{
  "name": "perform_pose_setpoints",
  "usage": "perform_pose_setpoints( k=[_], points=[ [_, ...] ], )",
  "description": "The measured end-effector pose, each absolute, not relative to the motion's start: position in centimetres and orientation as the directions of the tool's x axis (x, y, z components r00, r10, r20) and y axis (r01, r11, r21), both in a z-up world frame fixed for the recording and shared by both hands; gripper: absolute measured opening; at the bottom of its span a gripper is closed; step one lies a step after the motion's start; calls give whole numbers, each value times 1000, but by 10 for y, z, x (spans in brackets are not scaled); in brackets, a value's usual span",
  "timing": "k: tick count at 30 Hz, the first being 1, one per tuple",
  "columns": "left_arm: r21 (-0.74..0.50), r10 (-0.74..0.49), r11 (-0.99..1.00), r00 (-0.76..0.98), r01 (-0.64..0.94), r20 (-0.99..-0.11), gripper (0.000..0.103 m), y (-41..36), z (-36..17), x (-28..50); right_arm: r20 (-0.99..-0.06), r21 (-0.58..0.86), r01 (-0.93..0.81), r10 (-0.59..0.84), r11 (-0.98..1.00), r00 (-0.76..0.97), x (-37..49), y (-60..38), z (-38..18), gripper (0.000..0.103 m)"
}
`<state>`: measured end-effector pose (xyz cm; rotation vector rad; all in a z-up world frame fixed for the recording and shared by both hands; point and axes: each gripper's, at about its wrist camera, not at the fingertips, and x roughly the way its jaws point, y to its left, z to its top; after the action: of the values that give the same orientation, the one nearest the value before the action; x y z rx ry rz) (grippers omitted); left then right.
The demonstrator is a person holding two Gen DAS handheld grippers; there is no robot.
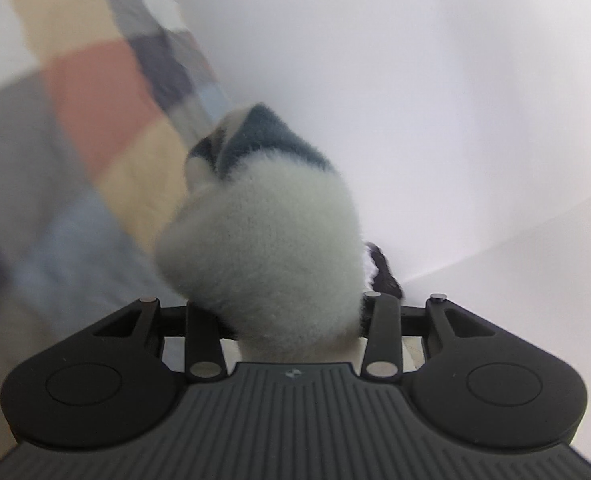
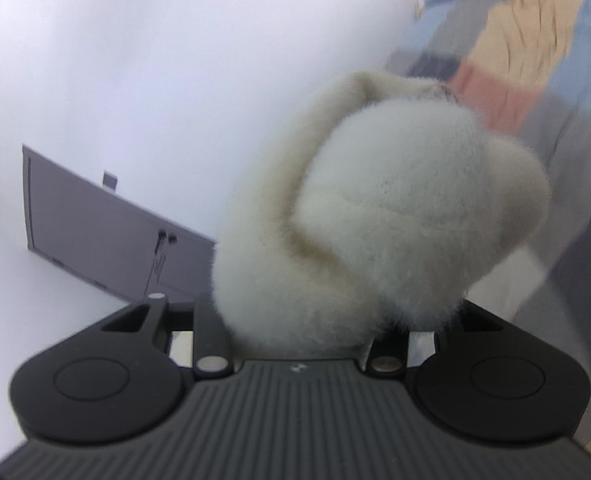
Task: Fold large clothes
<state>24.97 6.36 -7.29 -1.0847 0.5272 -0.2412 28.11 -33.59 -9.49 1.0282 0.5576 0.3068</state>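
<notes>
Both your left tongs (image 1: 279, 308) and right tongs (image 2: 315, 320) grip thick fleece (image 1: 263, 248); bunched pile could slip, spoiling the fold

Fuzzy garment (image 1: 263, 248) bunches up right ahead in both views, blocking forward. Patchwork fabric (image 1: 95, 100) crowds one side; bare white wall (image 1: 435, 120) beyond, grey door (image 2: 95, 232) lower.

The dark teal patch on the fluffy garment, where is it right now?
In the left wrist view, the dark teal patch sits at the top of the bunched white fluffy garment held in the left gripper, against the white wall, right of the patchwork fabric.
</notes>
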Motion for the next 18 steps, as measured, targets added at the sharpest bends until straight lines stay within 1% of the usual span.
perform_pose_setpoints(
  k=[6,10,15,18],
  points=[
    [-908,-525,416,806,-38,-274,45,-5,-65,327,-278,859,40,400,510,873,304,-408,-62,48],
    [-906,-541,421,788,-49,-294,45,-47,-74,375,-294,826,76,310,559,904,325,-440,-57,48],
    [-888,-545,451,761,-87,-352,45,-80,-100,430,-328,827,152,246,541,912,358,-468,-87,48],
    [-900,-544,411,752,-147,-371,45,-86,-128,452,-365,830,202,234,519,901,375,-478,-115,48]
  ],
)
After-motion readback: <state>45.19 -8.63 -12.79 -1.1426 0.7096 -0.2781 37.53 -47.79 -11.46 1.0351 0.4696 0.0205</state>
